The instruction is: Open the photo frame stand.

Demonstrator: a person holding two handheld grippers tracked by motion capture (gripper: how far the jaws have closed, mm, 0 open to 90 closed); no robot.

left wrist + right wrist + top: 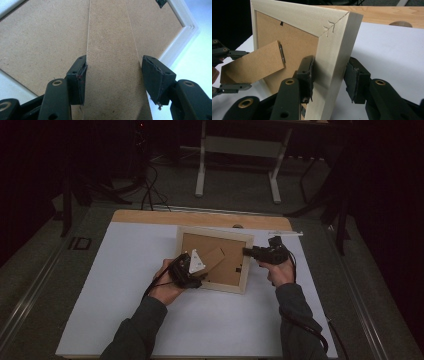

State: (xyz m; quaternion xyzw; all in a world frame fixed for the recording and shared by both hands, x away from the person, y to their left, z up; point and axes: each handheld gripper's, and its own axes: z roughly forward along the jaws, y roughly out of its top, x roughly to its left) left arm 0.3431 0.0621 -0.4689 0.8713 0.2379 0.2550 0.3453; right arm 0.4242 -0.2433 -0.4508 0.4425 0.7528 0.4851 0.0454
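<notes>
A light wooden picture frame [215, 231] rests back-up on the white mat [125, 290], its brown backing board [45, 37] facing me. A brown hinged stand flap [214, 257] angles up off the backing. My left gripper [202, 271] is shut on that flap [112, 50], one pad against each long edge. At the frame's right side, my right gripper [247, 251] is shut on the rail [332, 50], with one pad inside against the backing's edge and one outside. The right gripper view shows the flap [252, 66] held in the left gripper [248, 70] at far left.
The mat covers a wooden table whose bare strip [200, 217] shows at the back. A thin white strip [286, 234] lies by the frame's far right corner. Small black clips [239, 268] sit on the backing. Metal stand legs [237, 150] and cables are on the floor beyond.
</notes>
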